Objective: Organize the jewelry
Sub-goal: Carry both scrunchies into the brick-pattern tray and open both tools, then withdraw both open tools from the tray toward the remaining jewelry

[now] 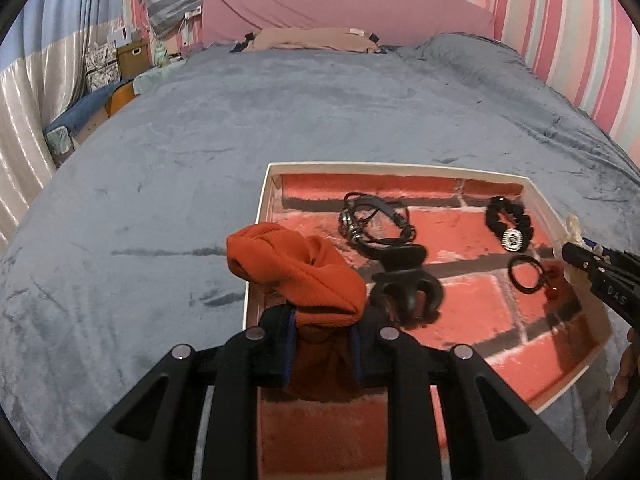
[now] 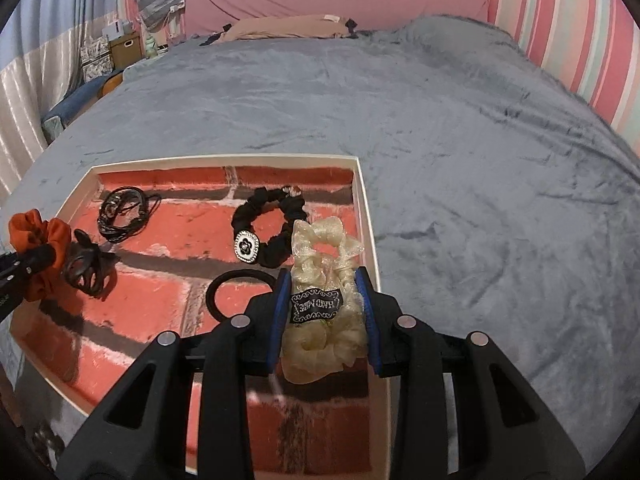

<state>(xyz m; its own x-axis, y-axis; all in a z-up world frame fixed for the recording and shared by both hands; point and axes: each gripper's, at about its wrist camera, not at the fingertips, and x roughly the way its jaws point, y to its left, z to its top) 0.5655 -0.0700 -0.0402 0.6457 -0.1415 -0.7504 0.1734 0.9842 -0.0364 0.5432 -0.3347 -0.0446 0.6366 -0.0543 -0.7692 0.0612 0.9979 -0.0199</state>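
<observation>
A shallow white box [image 1: 262, 196] [image 2: 366, 216] lined with red brick print lies on the bed. My left gripper [image 1: 324, 330] is shut on an orange scrunchie [image 1: 288, 268] [image 2: 38, 252] over the box's left rim. My right gripper [image 2: 324, 300] is shut on a cream organza scrunchie [image 2: 324, 264] with a black label, over the box's right side. Inside the box lie a black cord bracelet bundle [image 1: 374, 222] [image 2: 122, 212], a black claw clip [image 1: 404, 288] [image 2: 86, 266], a black scrunchie with a flower charm [image 1: 508, 224] [image 2: 268, 232] and a thin black hair tie [image 1: 528, 274] [image 2: 232, 292].
The box rests on a grey plush blanket [image 1: 160, 184] [image 2: 500, 200] covering the bed. A pink headboard [image 1: 344, 8] and a tan garment [image 1: 312, 38] are at the far end. A striped wall [image 2: 580, 32] runs along the right. Curtains and storage boxes [image 1: 120, 56] stand at the left.
</observation>
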